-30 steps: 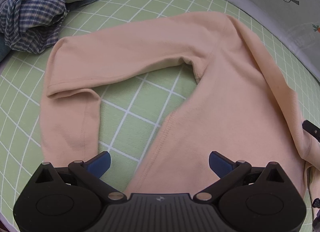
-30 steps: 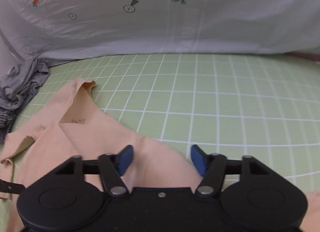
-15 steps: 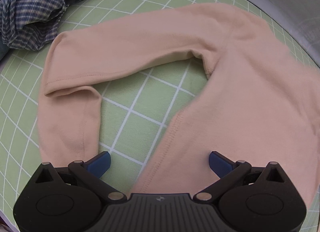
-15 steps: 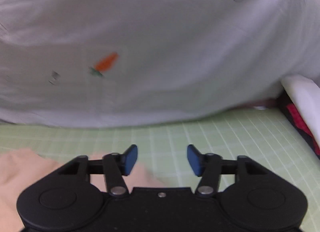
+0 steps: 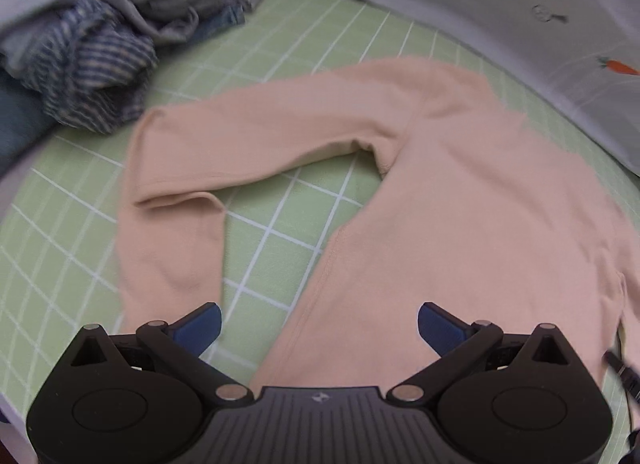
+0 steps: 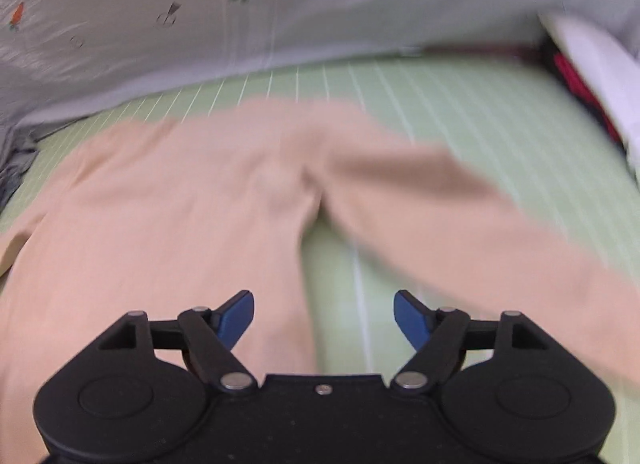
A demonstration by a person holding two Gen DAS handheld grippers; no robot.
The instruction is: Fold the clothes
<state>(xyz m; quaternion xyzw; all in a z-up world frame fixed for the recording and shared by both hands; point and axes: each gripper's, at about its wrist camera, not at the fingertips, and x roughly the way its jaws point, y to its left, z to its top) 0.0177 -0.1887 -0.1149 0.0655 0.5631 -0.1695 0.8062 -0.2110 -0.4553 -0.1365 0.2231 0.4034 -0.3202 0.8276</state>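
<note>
While the peach top (image 5: pixel 472 223) lies spread flat on my green mat (image 5: pixel 280 223), both claws hover empty: my left gripper (image 5: pixel 319 324) stands wide apart, my right gripper (image 6: pixel 323 320) is opening over the gap beside a sleeve (image 6: pixel 460 223). I judge the doubled-back sleeve (image 5: pixel 172 191) could bunch, and the laundry pile (image 5: pixel 100 75) nearby could snag.

Soft even light, faint shadows, fisheye-bent edges, heavy motion blur in right view
</note>
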